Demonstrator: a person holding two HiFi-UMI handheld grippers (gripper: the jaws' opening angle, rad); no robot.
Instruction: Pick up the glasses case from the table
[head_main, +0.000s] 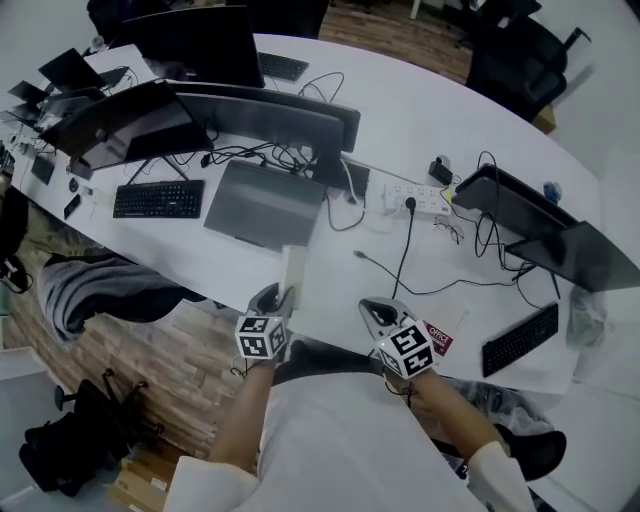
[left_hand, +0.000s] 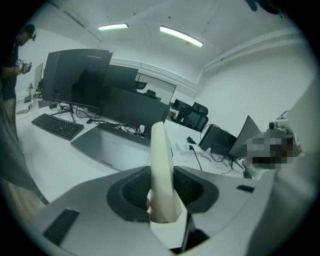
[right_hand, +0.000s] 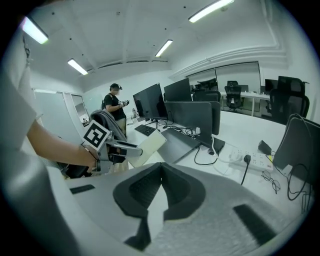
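**White office table, glasses case gripped in the left gripper**

White and long, the table (head_main: 480, 140) runs across an open office under strip ceiling lights. The left gripper (head_main: 280, 297) is clenched on the glasses case (head_main: 292, 268). In the left gripper view, the two dark pads press on the cream case (left_hand: 161, 165) from either side. Its narrow edge stands upright and its far end sticks out well beyond the jaw tips. The right gripper view shows the case (right_hand: 145, 147) from the side as a flat pale slab. It juts forward from the left gripper (right_hand: 122, 149) and is clear of the table top.

The right gripper (head_main: 380, 315) is just beside the left one, on its right, near the table's front edge. In its own view the jaws are closed against each other with nothing between them (right_hand: 161, 187).

Straight ahead of the left gripper lies a grey laptop (head_main: 262, 203), with a row of dark monitors (head_main: 270, 115) behind it. A black keyboard (head_main: 158, 198) sits ahead and to the left. Ahead of the right gripper are a power strip (head_main: 415, 197) with a black cable plugged in and a pair of spectacles (head_main: 448, 230). A red-and-white card (head_main: 438, 338) lies just to its right. Far off to the left, past the left gripper, a person (right_hand: 116, 102) stands by the monitors.
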